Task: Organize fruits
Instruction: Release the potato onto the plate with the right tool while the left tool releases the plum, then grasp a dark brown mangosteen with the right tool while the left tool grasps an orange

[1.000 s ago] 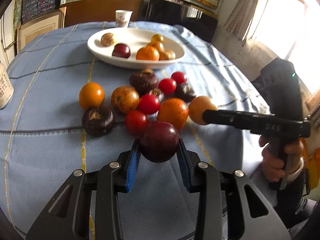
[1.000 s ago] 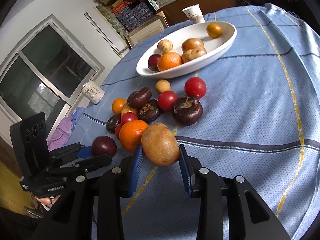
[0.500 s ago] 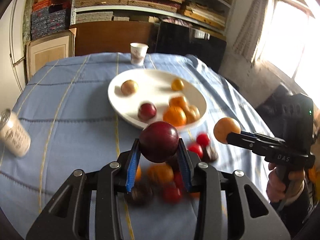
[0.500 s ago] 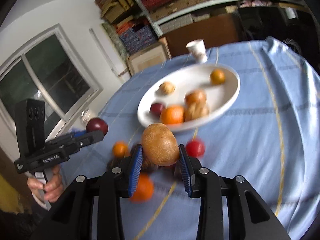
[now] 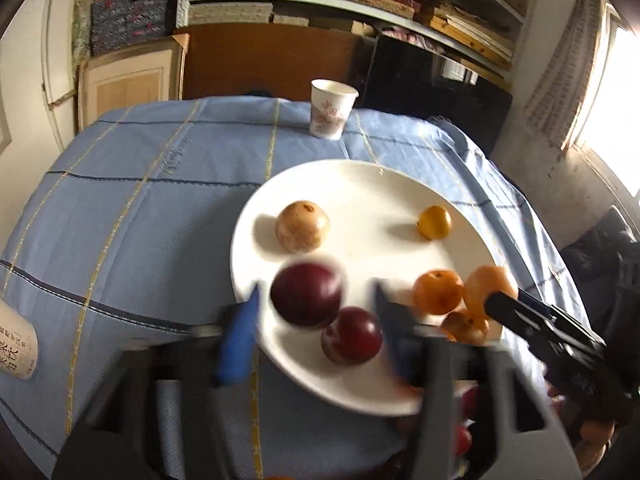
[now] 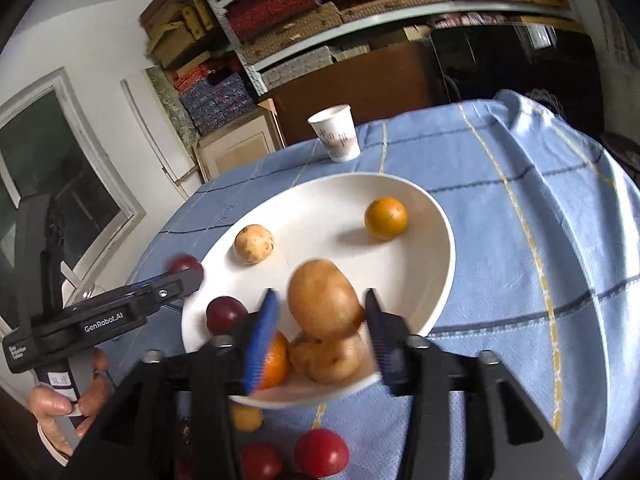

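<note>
A: Left claw (image 5: 316,320) is spreading over the white plate (image 5: 360,184); the dark plum (image 5: 307,295) is sitting blurred between the blue pads (image 5: 240,336), clear of both; a second plum (image 5: 352,335) is lying on the plate just beside it.

B: Right claw (image 6: 318,332) is also opening; the brown fruit (image 6: 324,305) is between its pads with a gap on each side, resting on another brown fruit (image 6: 328,356) at the plate's near edge.

A: My view is catching the can (image 5: 16,344) at the worktop's (image 5: 140,208) left edge; yours isn't.

B: Mine is showing red fruits (image 6: 322,453) on the cloth below the plate, and a hand (image 6: 66,404) gripping the left handle; both are showing the paper cup (image 6: 336,132) beyond the plate.
</note>
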A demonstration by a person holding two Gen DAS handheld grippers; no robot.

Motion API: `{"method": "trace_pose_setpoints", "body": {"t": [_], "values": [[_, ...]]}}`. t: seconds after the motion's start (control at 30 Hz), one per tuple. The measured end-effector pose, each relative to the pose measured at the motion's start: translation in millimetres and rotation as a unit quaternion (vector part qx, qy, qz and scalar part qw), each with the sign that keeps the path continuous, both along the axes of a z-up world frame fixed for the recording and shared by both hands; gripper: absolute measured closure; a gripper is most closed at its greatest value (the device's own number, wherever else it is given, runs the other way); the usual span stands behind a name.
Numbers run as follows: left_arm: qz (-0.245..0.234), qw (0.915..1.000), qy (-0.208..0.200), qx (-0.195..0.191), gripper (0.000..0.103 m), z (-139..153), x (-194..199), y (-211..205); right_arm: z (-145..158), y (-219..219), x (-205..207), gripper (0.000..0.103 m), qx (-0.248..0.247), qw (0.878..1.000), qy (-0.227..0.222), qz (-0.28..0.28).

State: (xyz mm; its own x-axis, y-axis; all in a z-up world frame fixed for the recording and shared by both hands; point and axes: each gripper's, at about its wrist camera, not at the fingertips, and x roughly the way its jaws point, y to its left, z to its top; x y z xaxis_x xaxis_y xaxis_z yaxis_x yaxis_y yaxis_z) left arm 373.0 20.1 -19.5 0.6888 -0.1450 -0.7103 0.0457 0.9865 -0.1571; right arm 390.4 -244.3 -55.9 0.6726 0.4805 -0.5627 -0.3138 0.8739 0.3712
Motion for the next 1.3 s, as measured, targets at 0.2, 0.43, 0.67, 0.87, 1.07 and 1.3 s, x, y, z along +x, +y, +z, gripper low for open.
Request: {"method": "trace_pose_setpoints", "body": {"t": [0.2, 0.43, 0.67, 0.87, 1.07, 1.3], "values": [[0.007, 0.9978, -0.053, 0.04, 0.007, 20, -37, -3, 16, 1, -22, 0.045, -0.014, 0.999, -0.031, 0.002], [0.036, 0.9967, -0.05, 0.052, 0.006, 11, -75, 15, 22, 6, -46, 0.044, -0.04, 0.998, -0.052, 0.011], [0.082, 0.9913, -0.059, 0.084, 0.005, 7, -114, 37, 19, -9, -66, 0.044, -0.007, 1.0, -0.019, 0.019], [0.086, 0.995, -0.049, 0.013, 0.005, 10, -133, 60, 8, -10, -80, 0.044, -0.019, 0.999, 0.015, 0.03], [0.094, 0.9949, -0.032, -0.015, 0.005, 6, -136, 70, -5, 1, -90, 0.05, -0.106, 0.992, 0.038, 0.06], [0.089, 0.9951, -0.034, -0.027, 0.005, 7, -139, 71, -21, 15, -100, 0.056, -0.165, 0.979, 0.054, 0.11]]}}
